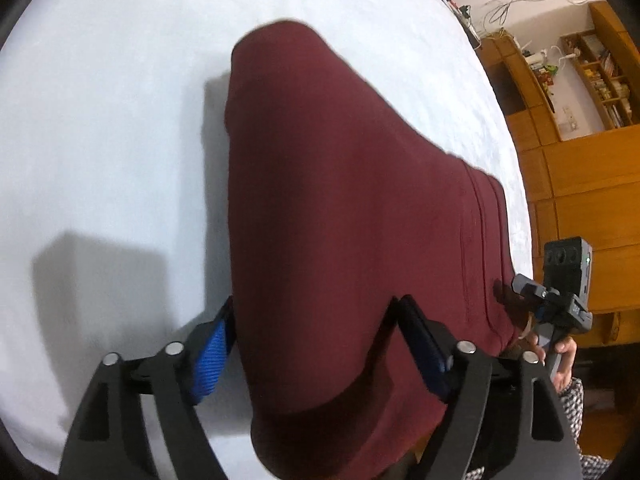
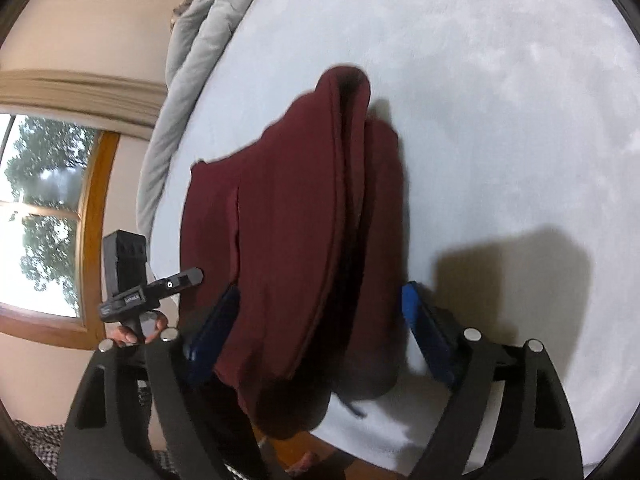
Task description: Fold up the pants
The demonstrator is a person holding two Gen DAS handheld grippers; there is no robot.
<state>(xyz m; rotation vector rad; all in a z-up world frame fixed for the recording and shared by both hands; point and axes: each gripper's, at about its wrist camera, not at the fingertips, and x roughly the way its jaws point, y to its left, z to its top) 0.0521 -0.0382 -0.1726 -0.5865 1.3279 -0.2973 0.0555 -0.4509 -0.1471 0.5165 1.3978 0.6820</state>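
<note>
The maroon pants (image 1: 340,208) lie on a white bed sheet (image 1: 112,120), w/ their near end hanging over the bed edge toward the cameras. In the left wrist view the cloth runs away from the camera to a rounded far end, and a stitched seam band shows along its right side. In the right wrist view the pants (image 2: 288,240) look doubled: an upper layer curls over at the far end, w/ a darker gap btwn layers on the right.

Left gripper (image 1: 316,344): fingers set wide apart, blue pad (image 1: 210,360) on the left one, the other finger (image 1: 424,340) on the right. The cloth passes btwn them. Jaws are spread, not pinching; can't tell if either pad touches the fabric.

Right gripper (image 2: 320,332): also spread wide, dark-blue pads (image 2: 428,332) either side of the pants' near end. No pinch visible; contact w/ cloth can't be told.

Each camera also catches the other tool: the right gripper shows at the pants' right edge in the left wrist view (image 1: 560,300), held by a hand (image 1: 560,356). The left one shows at the pants' left edge in the right wrist view (image 2: 148,288).

A grey blanket (image 2: 192,56) is bunched along the far side of the bed. A window (image 2: 40,216) w/ trees outside is on the left. Wooden shelves (image 1: 592,76) stand past the bed.
</note>
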